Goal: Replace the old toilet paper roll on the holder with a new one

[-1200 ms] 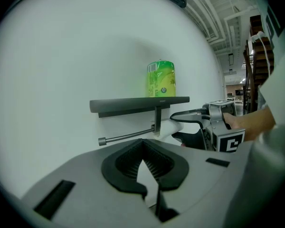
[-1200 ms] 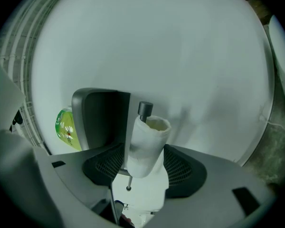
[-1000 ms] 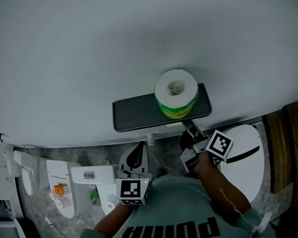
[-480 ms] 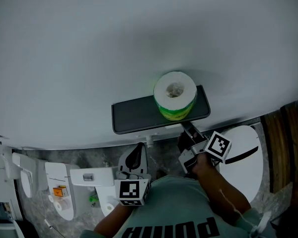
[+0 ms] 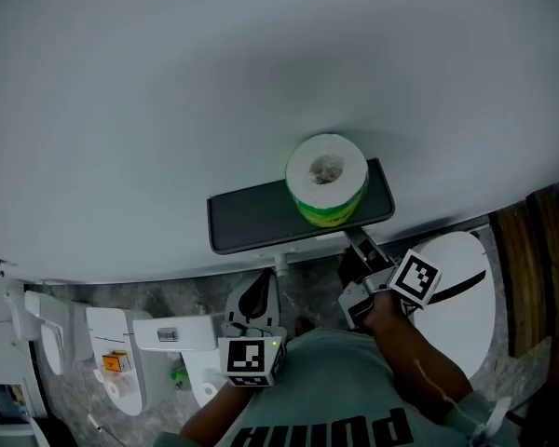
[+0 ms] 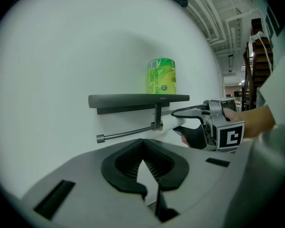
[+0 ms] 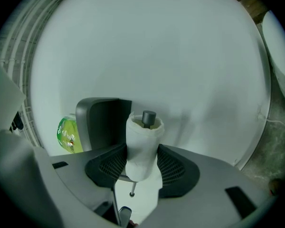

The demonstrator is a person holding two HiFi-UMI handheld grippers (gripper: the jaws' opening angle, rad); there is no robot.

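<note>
A dark wall-mounted shelf [image 5: 252,217] carries the new toilet paper roll [image 5: 326,180]. The roll, in a green wrapper, stands upright near the shelf's right end. Under the shelf, a thin metal bar [image 6: 126,133] sticks out sideways. The old roll [image 7: 141,146], almost bare, sits on this bar below the shelf's right end. The right gripper [image 5: 358,242] reaches in level. Its jaws have just been closing and now pinch the old roll on both sides. The left gripper [image 6: 142,144] hangs back below the shelf's middle, its jaws pressed together and empty.
</note>
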